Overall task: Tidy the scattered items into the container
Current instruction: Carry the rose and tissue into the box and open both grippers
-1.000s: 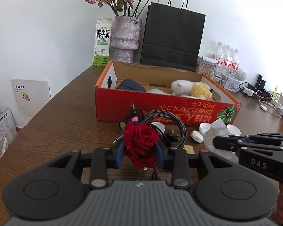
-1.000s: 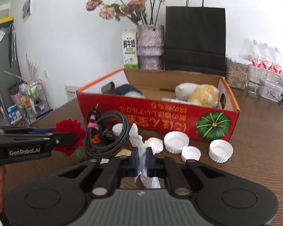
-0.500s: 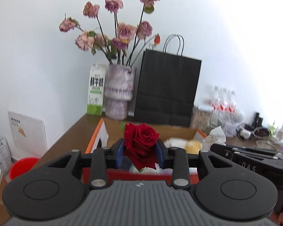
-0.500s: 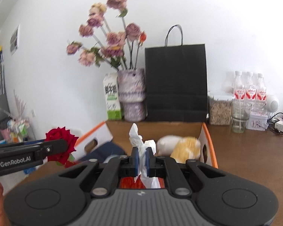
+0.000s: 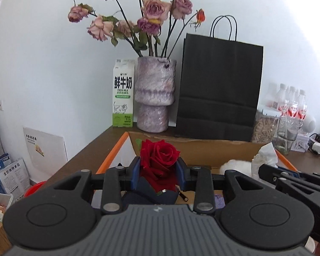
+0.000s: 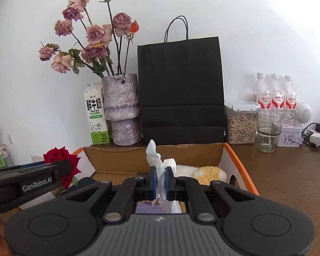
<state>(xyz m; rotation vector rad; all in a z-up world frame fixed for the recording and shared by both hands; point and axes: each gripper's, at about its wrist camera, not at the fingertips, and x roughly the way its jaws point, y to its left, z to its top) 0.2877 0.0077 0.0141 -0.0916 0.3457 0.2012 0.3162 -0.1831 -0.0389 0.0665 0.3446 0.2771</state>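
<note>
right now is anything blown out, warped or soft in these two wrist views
Left wrist view: the wall is overexposed at upper right, the black paper bag bows with fisheye curvature, and the water bottles look hazy; the red rose in the left gripper is sharp. Right wrist view: corners vignette dark, and the tissue in the right gripper is crisp.
</note>
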